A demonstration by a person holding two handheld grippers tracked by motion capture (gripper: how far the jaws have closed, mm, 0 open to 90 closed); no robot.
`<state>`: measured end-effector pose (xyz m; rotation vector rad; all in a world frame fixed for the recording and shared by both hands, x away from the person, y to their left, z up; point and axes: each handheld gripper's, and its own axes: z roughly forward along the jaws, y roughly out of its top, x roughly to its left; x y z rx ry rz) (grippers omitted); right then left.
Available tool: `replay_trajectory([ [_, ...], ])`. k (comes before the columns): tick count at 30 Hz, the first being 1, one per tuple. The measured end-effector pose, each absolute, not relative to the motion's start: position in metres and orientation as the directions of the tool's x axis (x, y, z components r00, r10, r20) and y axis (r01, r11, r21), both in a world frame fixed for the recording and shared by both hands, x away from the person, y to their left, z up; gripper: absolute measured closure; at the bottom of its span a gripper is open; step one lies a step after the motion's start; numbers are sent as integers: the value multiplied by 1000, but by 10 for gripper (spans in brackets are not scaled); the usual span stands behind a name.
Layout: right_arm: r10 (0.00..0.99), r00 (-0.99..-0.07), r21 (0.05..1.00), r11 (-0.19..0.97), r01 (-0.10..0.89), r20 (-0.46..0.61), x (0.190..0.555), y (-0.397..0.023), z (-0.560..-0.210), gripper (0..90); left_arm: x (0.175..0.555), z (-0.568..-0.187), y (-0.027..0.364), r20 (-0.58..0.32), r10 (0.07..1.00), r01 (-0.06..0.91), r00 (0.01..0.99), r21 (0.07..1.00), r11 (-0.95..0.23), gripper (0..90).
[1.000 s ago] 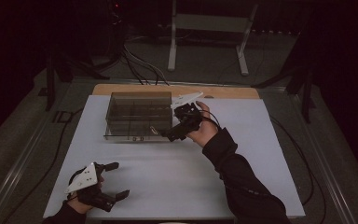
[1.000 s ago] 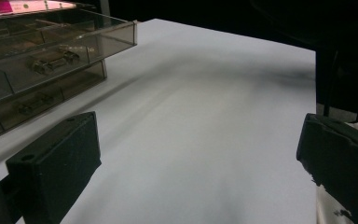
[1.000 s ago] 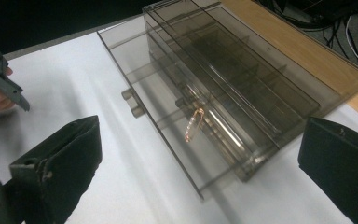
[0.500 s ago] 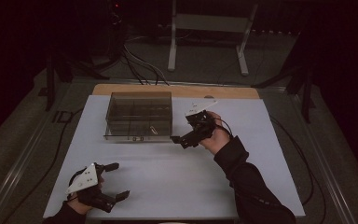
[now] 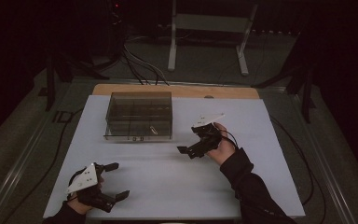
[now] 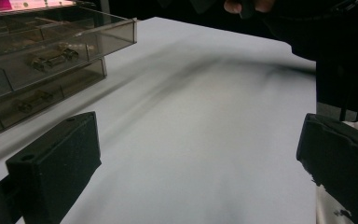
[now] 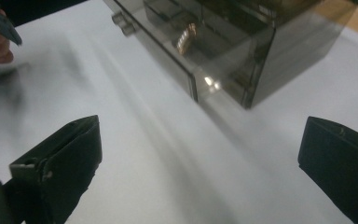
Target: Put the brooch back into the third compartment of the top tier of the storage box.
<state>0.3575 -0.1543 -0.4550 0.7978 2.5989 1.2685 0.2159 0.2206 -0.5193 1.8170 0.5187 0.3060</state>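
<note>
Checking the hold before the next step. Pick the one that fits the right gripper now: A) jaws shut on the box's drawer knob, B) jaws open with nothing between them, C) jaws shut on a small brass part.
B: the right gripper shows bare white table between its spread jaws, short of the smoky transparent plastic drawer box.

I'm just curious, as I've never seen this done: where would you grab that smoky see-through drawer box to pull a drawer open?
Probably by the two small round knobs on the front of the drawer box. They stick out from the flat face toward the person, so the right hand-held gripper, jaws open, would come straight in from the front and pinch one knob.
</note>
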Motion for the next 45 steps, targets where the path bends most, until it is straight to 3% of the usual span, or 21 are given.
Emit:
replay_trajectory([
  [16,551,-825,775,464,429,126,336,-198,-501,0,215,-519,221,-51,494,193,868,951,-240,6],
  [45,621,-771,805,381,455,142,286,-282,-521,0,215,-520,220,-50,494,193,868,950,-244,6],
])
